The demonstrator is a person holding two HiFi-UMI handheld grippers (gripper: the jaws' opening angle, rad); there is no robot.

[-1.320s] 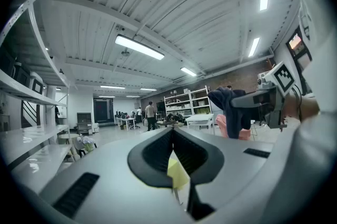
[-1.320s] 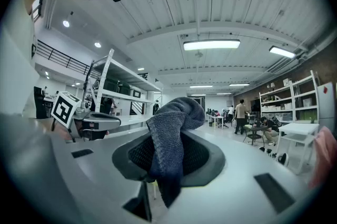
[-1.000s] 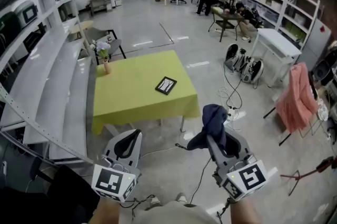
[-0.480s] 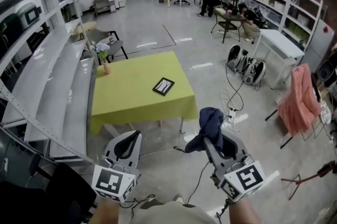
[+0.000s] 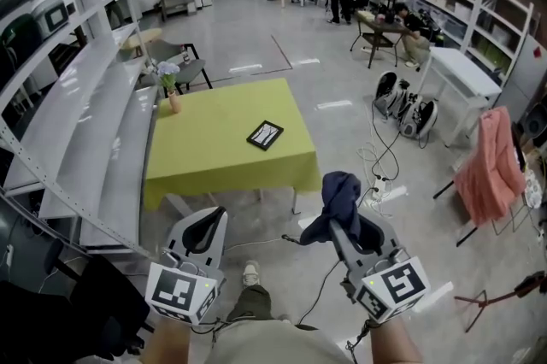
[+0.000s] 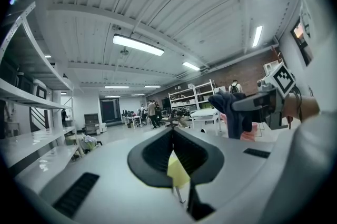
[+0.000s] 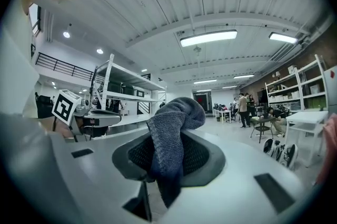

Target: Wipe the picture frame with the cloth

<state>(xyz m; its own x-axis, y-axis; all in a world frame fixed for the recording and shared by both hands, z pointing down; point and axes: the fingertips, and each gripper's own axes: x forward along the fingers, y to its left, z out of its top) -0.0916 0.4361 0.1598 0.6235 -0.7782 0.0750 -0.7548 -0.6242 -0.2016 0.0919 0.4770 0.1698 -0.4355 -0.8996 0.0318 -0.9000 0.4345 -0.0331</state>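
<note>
The right gripper [image 5: 344, 215] has its jaws clamped on a dark blue knitted cloth [image 5: 339, 193]. The cloth bunches above the jaw tips and hangs down between them in the right gripper view [image 7: 169, 133]. The left gripper [image 5: 211, 223] is held beside it with its jaws closed together and nothing between them. The small black rectangular picture frame [image 5: 266, 134] lies flat on the square table with a yellow-green tablecloth [image 5: 205, 161], well apart from both grippers. A small vase of flowers [image 5: 172, 96] stands at the table's far left corner.
</note>
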